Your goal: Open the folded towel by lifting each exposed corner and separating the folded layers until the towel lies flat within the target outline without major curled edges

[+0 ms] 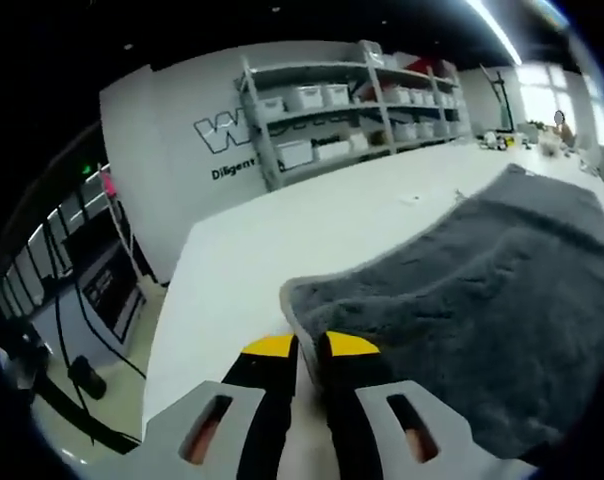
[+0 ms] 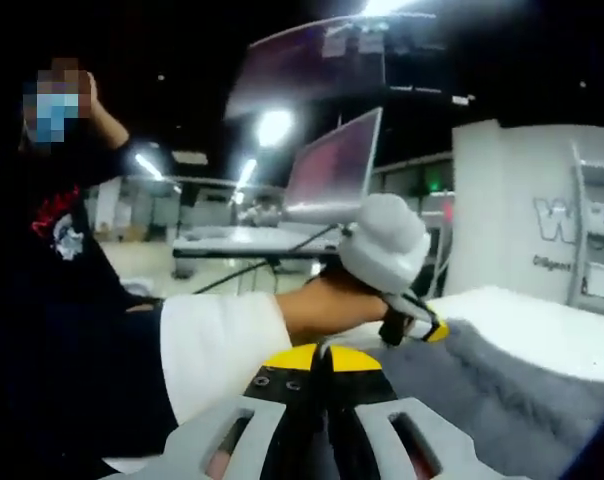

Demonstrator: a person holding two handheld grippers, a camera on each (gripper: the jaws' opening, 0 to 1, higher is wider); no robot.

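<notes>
The left tool (image 1: 310,345) pinches the grey towel's (image 1: 482,290) near corner on the white surface (image 1: 282,240); the right tool (image 2: 322,358) is closed beside it.

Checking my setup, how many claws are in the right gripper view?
2: the right claw at bottom middle, and the left claw beyond it, in a gloved hand at the edge of the grey towel.

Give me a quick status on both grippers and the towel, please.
Left gripper shut on towel corner. Right gripper shut at the towel edge, grasp unclear. Towel partly spread on white table.
</notes>
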